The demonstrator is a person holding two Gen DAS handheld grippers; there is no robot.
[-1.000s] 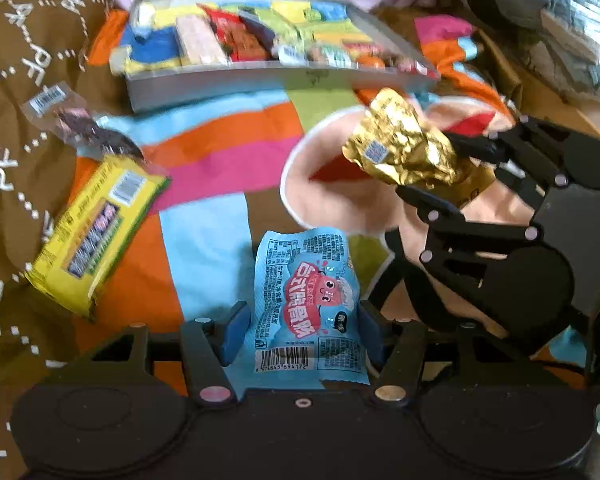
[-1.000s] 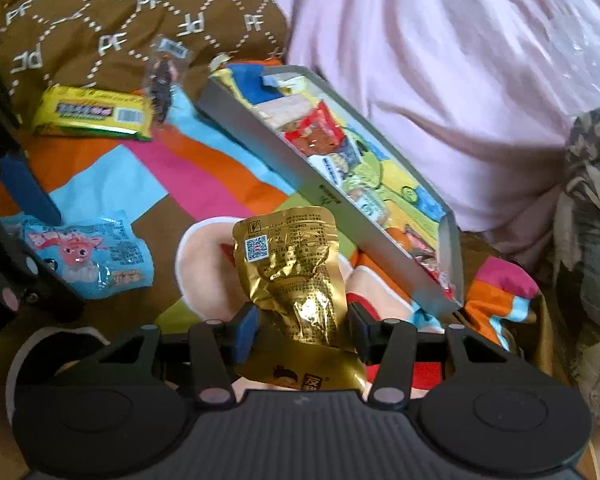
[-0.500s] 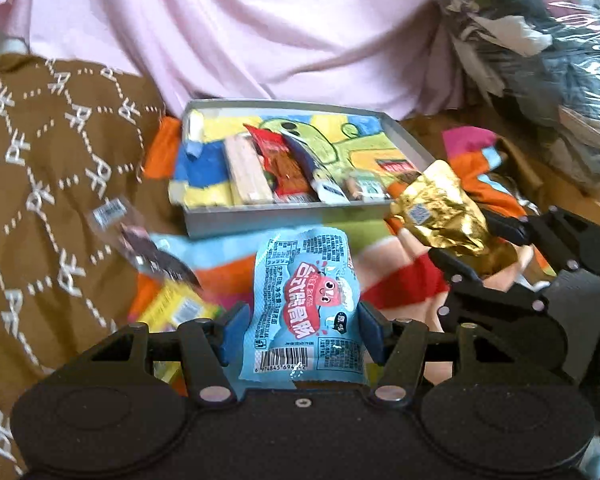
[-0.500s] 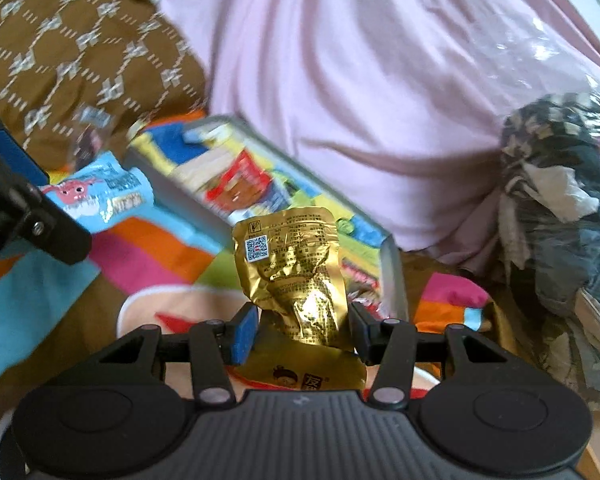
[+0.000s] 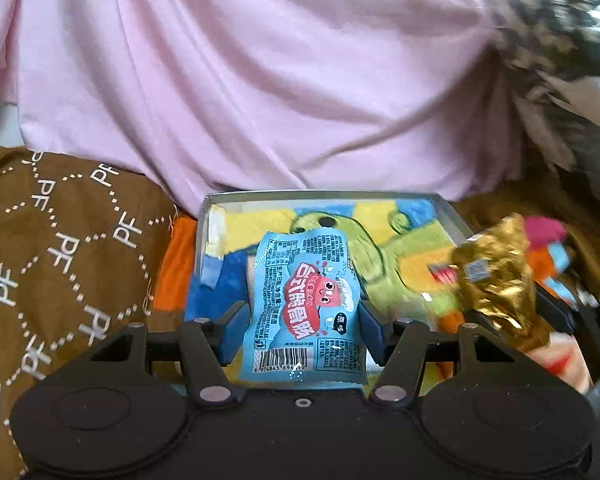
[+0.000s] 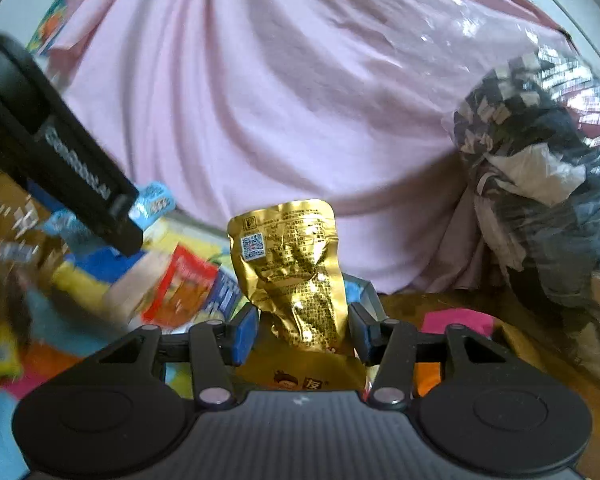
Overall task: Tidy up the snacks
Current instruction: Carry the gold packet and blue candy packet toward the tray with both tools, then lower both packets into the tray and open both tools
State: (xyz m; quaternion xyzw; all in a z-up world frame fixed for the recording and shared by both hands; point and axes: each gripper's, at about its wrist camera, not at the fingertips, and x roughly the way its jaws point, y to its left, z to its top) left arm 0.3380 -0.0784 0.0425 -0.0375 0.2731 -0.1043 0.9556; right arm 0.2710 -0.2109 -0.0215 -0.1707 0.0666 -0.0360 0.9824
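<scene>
Left wrist view. Left gripper [image 5: 300, 330]: lower centre of the frame, pads clamped on the side edges of the blue snack packet [image 5: 305, 312], which stands upright between them, barcode end lowest. Behind it, mid-frame, the grey tray [image 5: 320, 197], its floor printed with a cartoon in yellow, green and blue. At right centre, the gold foil pouch [image 5: 496, 276], blurred, carried by the other tool. Pink sheet [image 5: 260, 72] fills the upper frame; brown patterned cloth [image 5: 60, 260] at left.

Right wrist view. Right gripper [image 6: 302, 334]: lower centre, pads clamped on the lower part of the gold foil pouch [image 6: 292, 268], crumpled, upright. The tray's contents show at left centre, among them a red packet [image 6: 180, 292]; the left tool crosses the upper left as a dark bar.

Handling, judged: both packets look light, soft and crinkly; the film is probably slippery, and the contents may crush. Best held across the flat sealed edges, low on the body, with modest pressure.
</scene>
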